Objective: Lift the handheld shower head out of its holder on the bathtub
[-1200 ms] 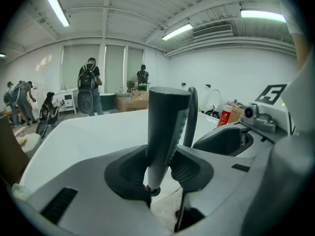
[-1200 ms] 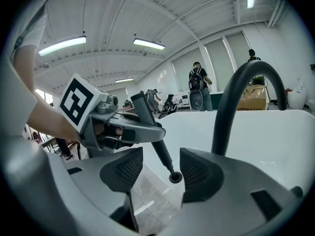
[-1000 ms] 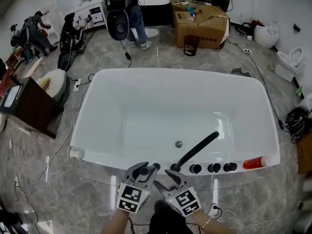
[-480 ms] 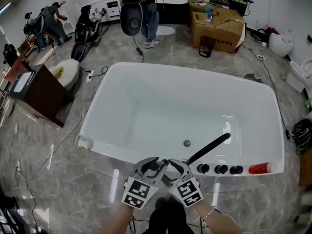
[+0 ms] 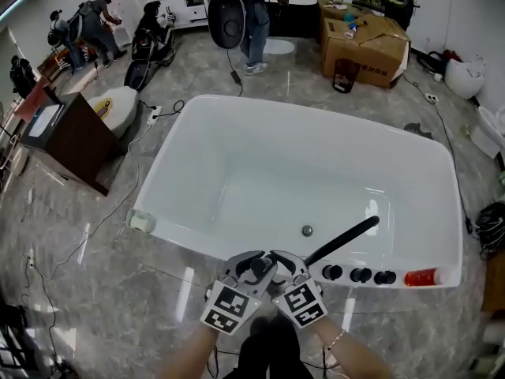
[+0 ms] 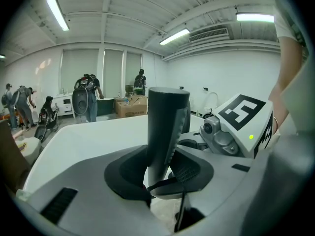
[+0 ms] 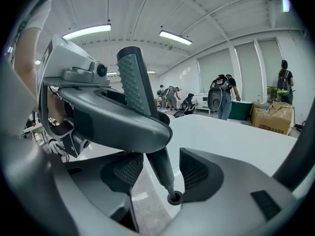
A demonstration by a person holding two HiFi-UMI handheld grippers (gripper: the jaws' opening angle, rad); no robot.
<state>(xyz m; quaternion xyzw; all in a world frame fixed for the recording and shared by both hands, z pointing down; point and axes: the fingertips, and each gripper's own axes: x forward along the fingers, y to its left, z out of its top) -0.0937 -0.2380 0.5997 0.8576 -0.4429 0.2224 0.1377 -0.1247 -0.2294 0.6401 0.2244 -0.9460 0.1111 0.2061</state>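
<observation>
White bathtub [image 5: 316, 164] fills mid-floor on grey marbled tile, with a cardboard box [image 5: 367, 46] and several people well beyond its far end. A black faucet spout [image 5: 345, 238] angles up over the near rim. Just left of it, both grippers meet at the rim, close side by side. The left gripper [image 6: 158, 172] is clamped on the handheld shower head [image 6: 166, 127], both pads pressed to the dark handle, which stands upright. The right gripper view shows the head's nubbed face turned toward that camera above the left gripper's jaws, and a thin stem running down to a small ring [image 7: 173, 197] at the rim. Whether that ring is the holder, or the stem has cleared it, is hard to read at this angle. The right gripper [image 7: 162, 171] is wide open and has just been closing a little. The thin stem stands between its pads with a gap on each side, nothing gripped. Three black knobs [image 5: 360, 275] sit in a row right of the spout, a red item [image 5: 418, 276] past them, and a drain [image 5: 307, 230] in the tub floor.
</observation>
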